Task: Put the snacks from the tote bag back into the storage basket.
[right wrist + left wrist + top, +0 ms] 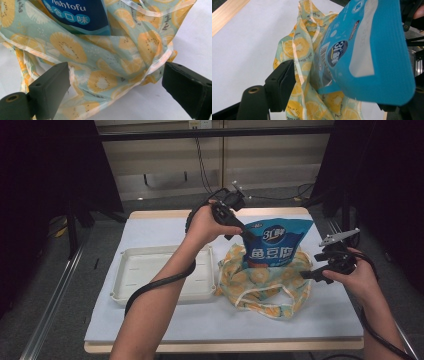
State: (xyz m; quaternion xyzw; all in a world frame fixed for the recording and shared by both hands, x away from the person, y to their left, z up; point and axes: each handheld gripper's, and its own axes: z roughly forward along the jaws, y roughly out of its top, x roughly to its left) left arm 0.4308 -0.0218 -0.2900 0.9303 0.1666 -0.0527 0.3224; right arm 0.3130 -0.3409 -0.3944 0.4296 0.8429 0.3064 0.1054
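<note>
High view: blue snack pouch [277, 242] stands upright, lower half inside lemon-print cloth bag [265, 282] on white table cover [160, 227], right of white plastic tray [150, 270]. Left gripper [243, 233] at pouch top-left corner; jaws straddle pouch edge, contact probable but pads partly hidden. Right gripper [306, 274] jaws wide apart, bag rim [160, 60] between them, not pinched. Step in hand: pouch insertion into bag. Next move requires right jaws clamped on rim, then pouch pushed down.

Bright table, dark surroundings.
Even overhead light fell on the table [150, 325]; the close blue packet [374, 50] was blurred, and the black jaws looked soft.
</note>
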